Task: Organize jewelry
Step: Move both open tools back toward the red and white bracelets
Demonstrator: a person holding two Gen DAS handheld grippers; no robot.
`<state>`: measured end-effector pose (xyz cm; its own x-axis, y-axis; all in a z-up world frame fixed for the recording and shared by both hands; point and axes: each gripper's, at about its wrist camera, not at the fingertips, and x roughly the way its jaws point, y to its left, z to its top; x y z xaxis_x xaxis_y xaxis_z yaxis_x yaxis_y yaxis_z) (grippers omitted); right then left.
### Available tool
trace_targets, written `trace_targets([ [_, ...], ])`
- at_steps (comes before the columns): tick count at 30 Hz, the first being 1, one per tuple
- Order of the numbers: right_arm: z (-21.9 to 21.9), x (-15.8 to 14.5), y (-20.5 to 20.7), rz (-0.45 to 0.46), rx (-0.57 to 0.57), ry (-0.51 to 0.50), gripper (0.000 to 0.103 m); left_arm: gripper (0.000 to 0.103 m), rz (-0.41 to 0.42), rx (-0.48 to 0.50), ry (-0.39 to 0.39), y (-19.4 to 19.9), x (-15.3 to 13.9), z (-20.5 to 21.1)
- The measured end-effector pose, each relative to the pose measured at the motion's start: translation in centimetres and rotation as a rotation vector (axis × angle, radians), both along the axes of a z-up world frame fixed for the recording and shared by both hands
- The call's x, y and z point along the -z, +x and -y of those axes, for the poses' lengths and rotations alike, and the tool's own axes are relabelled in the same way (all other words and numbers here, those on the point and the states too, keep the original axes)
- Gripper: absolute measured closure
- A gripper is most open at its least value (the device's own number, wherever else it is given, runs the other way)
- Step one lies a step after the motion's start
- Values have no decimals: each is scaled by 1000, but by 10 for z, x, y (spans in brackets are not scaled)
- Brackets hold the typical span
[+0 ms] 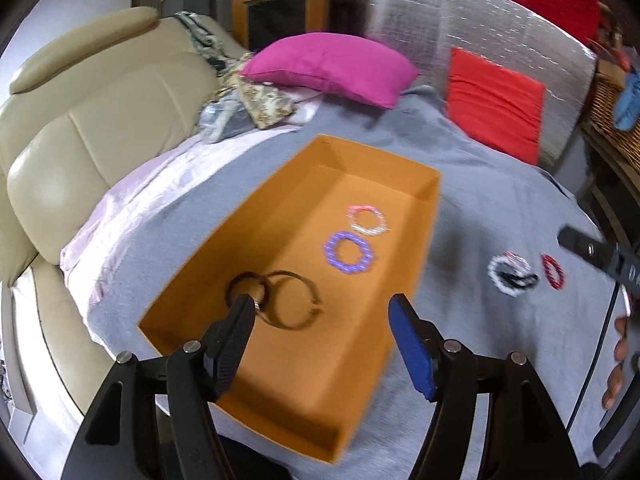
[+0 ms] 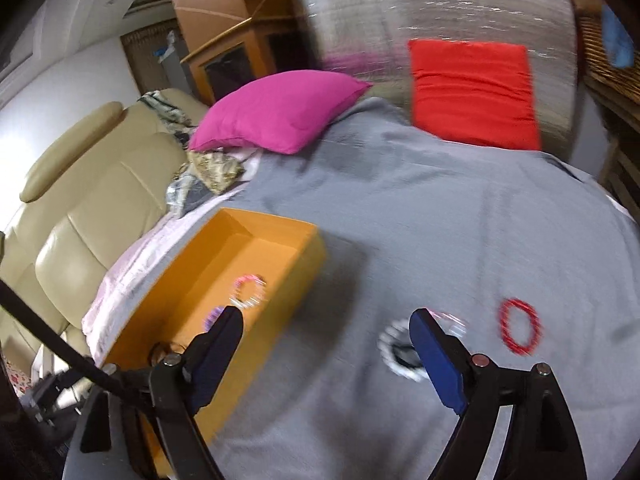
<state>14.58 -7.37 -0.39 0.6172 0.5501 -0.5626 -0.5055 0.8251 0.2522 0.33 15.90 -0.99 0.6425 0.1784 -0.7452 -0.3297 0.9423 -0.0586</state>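
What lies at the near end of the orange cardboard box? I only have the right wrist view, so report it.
Observer: Two thin dark metal bangles lie overlapping on the floor of the orange cardboard box.
Operator: Check the purple beaded bracelet. It is half hidden here.
Observer: The purple beaded bracelet lies flat and whole, just beside the pink-and-white beaded bracelet.
Operator: Give me the left gripper's state.
Observer: The left gripper is open above the box, with nothing between its fingers.
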Motion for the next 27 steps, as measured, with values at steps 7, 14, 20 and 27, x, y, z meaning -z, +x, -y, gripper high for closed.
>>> trace_targets([
  [7,98,62,-15,-74,181,-10,14,32,-57,148,-3,3,28,55],
  [14,163,119,-35,-151,336,24,14,32,-143,222,-9,15,62,90],
  [20,180,124,-26,-177,346,68,14,32,-170,234,-12,20,75,97],
  [27,162,111,29,-200,317,61,16,32,-175,237,-30,36,82,98],
])
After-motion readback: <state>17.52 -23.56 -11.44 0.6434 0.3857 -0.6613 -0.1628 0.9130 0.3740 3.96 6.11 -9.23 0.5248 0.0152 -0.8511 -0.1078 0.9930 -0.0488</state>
